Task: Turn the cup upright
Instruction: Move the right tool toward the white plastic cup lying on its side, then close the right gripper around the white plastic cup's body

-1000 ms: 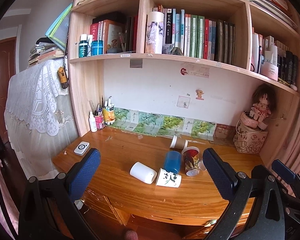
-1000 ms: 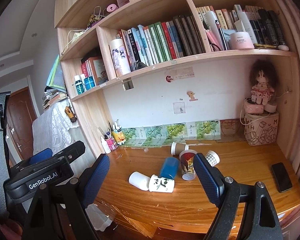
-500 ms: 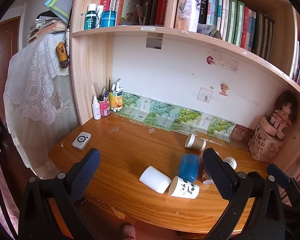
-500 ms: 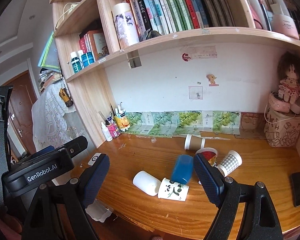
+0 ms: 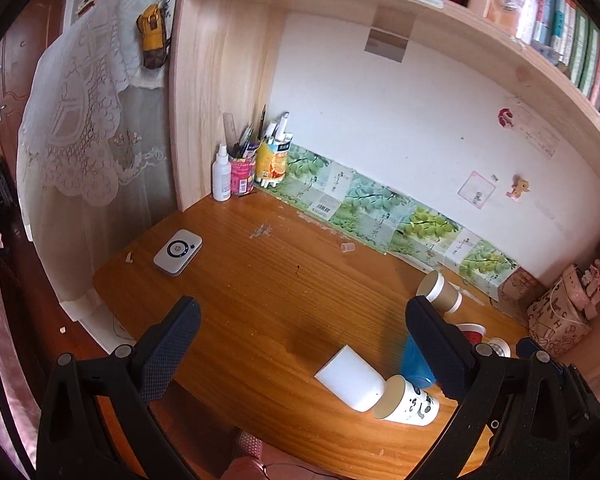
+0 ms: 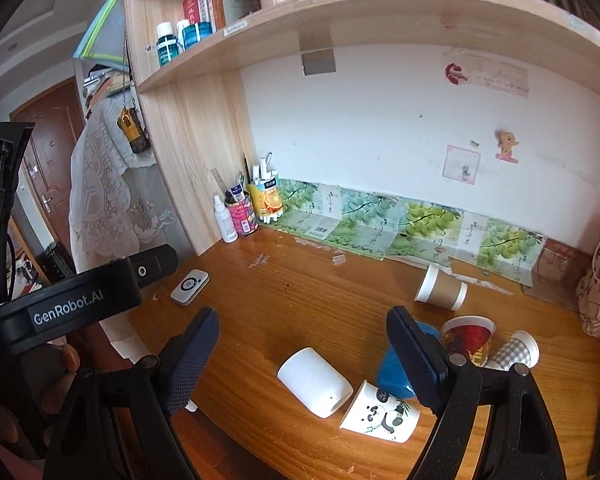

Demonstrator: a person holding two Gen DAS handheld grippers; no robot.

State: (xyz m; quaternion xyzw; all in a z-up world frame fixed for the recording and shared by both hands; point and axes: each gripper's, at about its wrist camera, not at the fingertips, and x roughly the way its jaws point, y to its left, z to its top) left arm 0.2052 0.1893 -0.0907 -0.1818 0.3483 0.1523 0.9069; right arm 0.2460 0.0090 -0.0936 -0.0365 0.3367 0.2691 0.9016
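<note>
Both tongs have come closer to the wooden surface (image 5: 268, 288) since a second ago, and the upper bookshelves have slid out of view, so the cups now loom larger. Left tongs (image 5: 300, 348) hang released above bare wood, holding nothing. Right tongs (image 6: 304, 356) are likewise spread wide, empty, hovering above the cluster of cups.

From the right wrist view, a plain white cup (image 6: 314, 382) lies on its side at about 6 o'clock, between the two pads. Touching its lower end, at 5 o'clock, a panda-print cup (image 6: 380, 418) also lies on its side, mouth toward the white one. Just behind them a blue cup (image 6: 392, 372) sits partly hidden by the right pad; whether it stands or lies cannot be told. A red-patterned cup (image 6: 466, 336) stands upright at 4 o'clock, with a checked paper cup (image 6: 514, 350) tipped over beside it. Farther back, near 3 o'clock, a brown paper cup (image 6: 440, 290) lies on its side near the grape-print strip (image 6: 380, 216) along the wall.

At 9 o'clock a small white device (image 6: 190, 281) rests flat. A spray bottle (image 6: 227, 220) and pen holders (image 6: 242, 214) crowd the back corner at 11 o'clock.
</note>
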